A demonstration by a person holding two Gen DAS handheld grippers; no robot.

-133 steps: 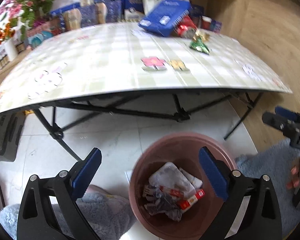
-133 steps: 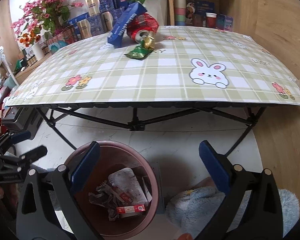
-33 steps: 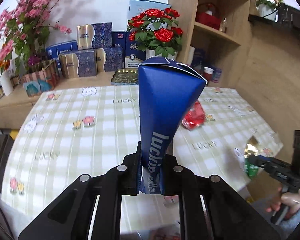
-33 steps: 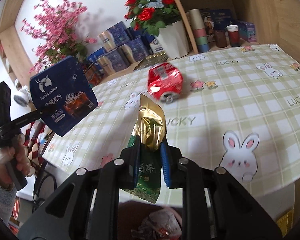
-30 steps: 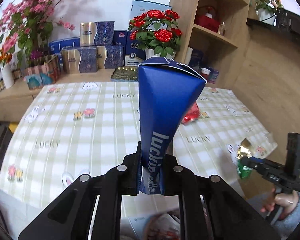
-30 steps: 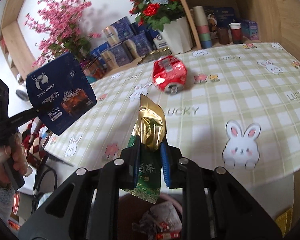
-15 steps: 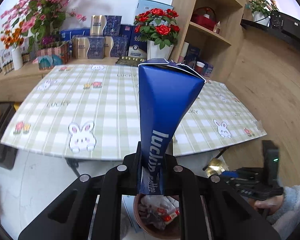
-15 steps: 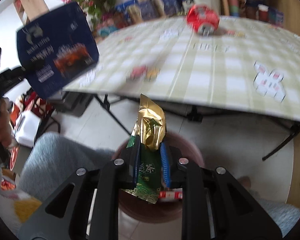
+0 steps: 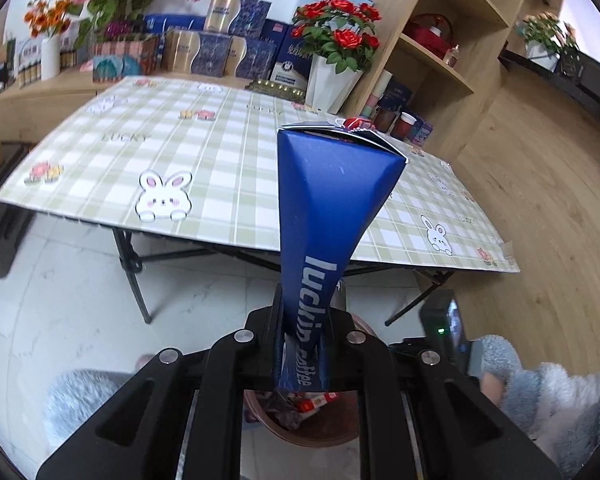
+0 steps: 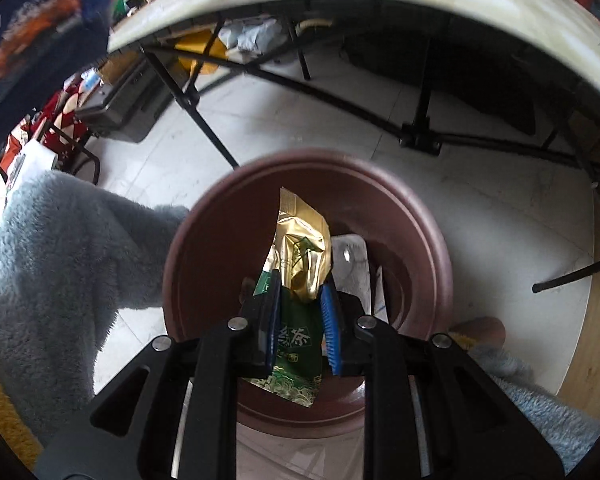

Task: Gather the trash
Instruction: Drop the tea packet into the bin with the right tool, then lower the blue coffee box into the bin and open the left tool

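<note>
My left gripper (image 9: 302,332) is shut on a tall blue luckin coffee carton (image 9: 328,216) and holds it upright above the floor in front of the table. The brown trash bin (image 9: 320,428) shows below it with wrappers inside. My right gripper (image 10: 299,312) is shut on a gold and green tea packet (image 10: 298,280), held directly over the mouth of the brown bin (image 10: 204,280). The carton's blurred corner (image 10: 32,40) shows at the upper left of the right wrist view. A red crushed can (image 9: 356,122) peeks out behind the carton top on the table.
The folding table (image 9: 220,152) with a green checked cloth stands ahead, its black legs (image 10: 204,120) near the bin. Boxes and flowers (image 9: 336,40) line the back. Wooden shelves (image 9: 440,40) stand at the right. Grey fleece sleeves (image 10: 60,272) flank the bin.
Both grippers have come down and back from the table with their items. The right gripper has tilted downward and now holds the tea packet over the bin mouth.
</note>
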